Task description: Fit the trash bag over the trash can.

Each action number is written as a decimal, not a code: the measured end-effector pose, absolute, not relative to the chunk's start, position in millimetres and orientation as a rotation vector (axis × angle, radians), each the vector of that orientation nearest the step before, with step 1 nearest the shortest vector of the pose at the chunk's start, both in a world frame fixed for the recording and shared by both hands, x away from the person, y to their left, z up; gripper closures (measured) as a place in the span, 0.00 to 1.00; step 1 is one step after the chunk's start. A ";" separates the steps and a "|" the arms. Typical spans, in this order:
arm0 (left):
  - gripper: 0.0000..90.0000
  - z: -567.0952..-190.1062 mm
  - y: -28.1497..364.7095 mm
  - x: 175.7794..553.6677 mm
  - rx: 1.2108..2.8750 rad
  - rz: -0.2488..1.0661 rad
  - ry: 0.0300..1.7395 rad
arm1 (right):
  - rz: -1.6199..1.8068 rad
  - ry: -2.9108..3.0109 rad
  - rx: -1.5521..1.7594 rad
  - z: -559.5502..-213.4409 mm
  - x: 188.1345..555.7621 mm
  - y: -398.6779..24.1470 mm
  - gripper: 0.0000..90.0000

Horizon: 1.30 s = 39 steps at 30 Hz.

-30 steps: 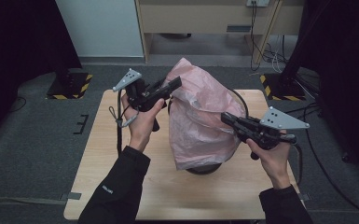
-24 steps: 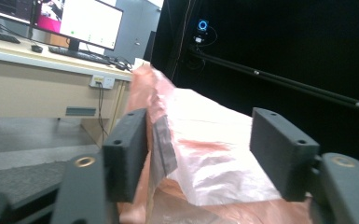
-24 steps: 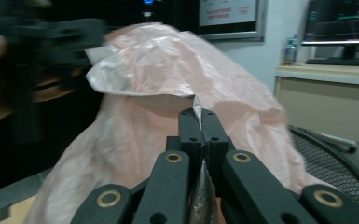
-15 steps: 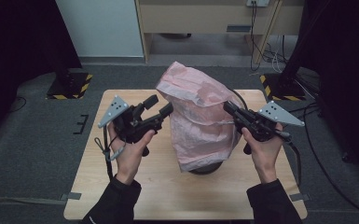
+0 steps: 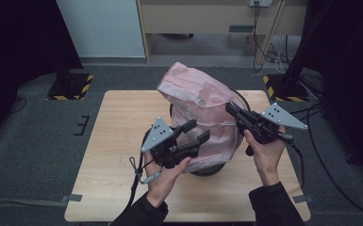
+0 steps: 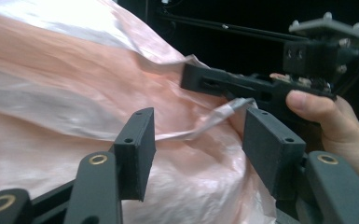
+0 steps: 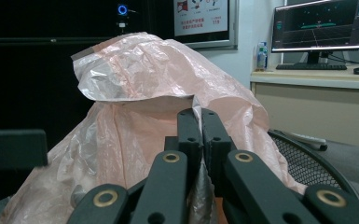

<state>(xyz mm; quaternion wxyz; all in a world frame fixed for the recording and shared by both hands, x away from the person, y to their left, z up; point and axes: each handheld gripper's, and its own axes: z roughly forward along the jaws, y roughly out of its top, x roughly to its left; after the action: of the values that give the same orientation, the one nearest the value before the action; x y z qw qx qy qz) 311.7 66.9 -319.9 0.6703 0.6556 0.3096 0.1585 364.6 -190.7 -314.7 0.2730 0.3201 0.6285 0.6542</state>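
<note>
A thin pink plastic bag (image 5: 195, 92) is draped over a black mesh bin (image 5: 210, 169) in the middle of the wooden table (image 5: 122, 136). My right gripper (image 5: 229, 108) is at the bag's right side, shut on a fold of its film (image 7: 200, 114). My left gripper (image 5: 199, 131) is low at the bag's near left side. Its jaws have just been closing but stand apart (image 6: 198, 128), with a loose strip of the bag's edge (image 6: 214, 119) between them, untouched by the pads. In the left gripper view the right gripper (image 6: 200, 80) pinches the bag (image 6: 51, 93) beyond.
The bin's mesh rim (image 7: 307, 158) shows right of the bag (image 7: 168, 70). Yellow-and-black stand feet (image 5: 70, 87) and cables (image 5: 273, 52) lie on the floor behind the table. A monitor (image 7: 326, 23) on a desk stands beyond. Bare tabletop lies left of the bin.
My left gripper has come down from the bag's upper left to its lower near side. The bag's top has shifted slightly. The right gripper has kept its place and its grip.
</note>
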 end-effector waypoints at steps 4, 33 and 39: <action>0.49 -322.2 54.9 311.3 1.496 0.369 0.671 | 1.764 1.692 0.862 -314.8 363.6 -192.6 0.98; 0.68 -317.4 22.1 332.7 1.623 0.441 0.520 | 1.807 1.685 0.853 -311.1 362.8 -194.2 0.99; 0.98 -318.5 23.6 336.1 1.668 0.454 0.499 | 1.811 1.688 0.852 -310.8 362.5 -194.8 0.99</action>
<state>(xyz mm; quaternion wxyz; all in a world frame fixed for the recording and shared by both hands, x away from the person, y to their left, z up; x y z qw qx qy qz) 336.1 23.6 -318.5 0.6217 0.7261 0.2173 0.1977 362.5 -194.8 -310.8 0.2587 0.3143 0.6226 0.6683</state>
